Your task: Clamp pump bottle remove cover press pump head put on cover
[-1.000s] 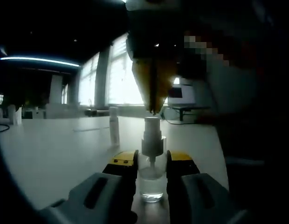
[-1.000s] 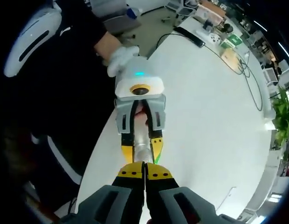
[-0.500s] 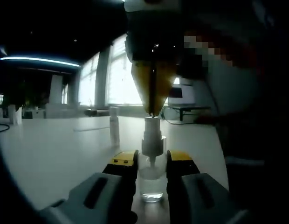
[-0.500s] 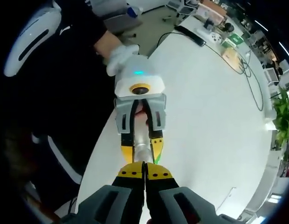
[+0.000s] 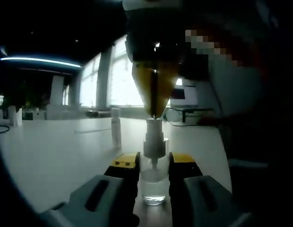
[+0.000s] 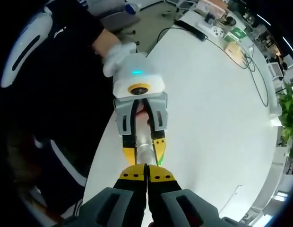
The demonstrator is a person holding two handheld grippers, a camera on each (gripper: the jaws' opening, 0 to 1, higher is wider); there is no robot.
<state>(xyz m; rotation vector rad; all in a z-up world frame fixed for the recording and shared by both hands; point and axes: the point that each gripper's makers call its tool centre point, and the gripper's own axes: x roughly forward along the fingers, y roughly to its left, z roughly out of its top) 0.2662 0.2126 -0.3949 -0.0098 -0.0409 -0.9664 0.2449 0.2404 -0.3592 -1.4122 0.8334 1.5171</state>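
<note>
On the white tabletop (image 5: 52,156) stands the clear pump bottle (image 5: 153,182), upright, and everything else is placed around it. Seen in the left gripper view, the left hand-held gripper (image 5: 153,165) has its two yellow-tipped jaws closed against either side of the bottle's glass body, just below the white collar, so the bottle is clamped and its base rests on the tabletop. Rising from the collar is the white pump head (image 5: 154,127), bare of any cover. Directly above it hangs the right hand-held gripper (image 5: 155,112), its yellow jaws pressed together into a single point whose tip touches the top of the pump head. Behind the bottle and to its left, well apart, a slim white cover (image 5: 116,127) stands upright on the tabletop. Looking down in the right gripper view, the right hand-held gripper (image 6: 147,176) shows its jaws shut tight with nothing between them, their tips meeting over the pump bottle (image 6: 145,150), which sits between the jaws of the left hand-held gripper (image 6: 143,153). A white-gloved hand (image 6: 116,56) holds that left gripper from behind, beside the tabletop's (image 6: 208,118) curved edge. Cables (image 6: 253,75) lie far across the tabletop from the bottle.
</note>
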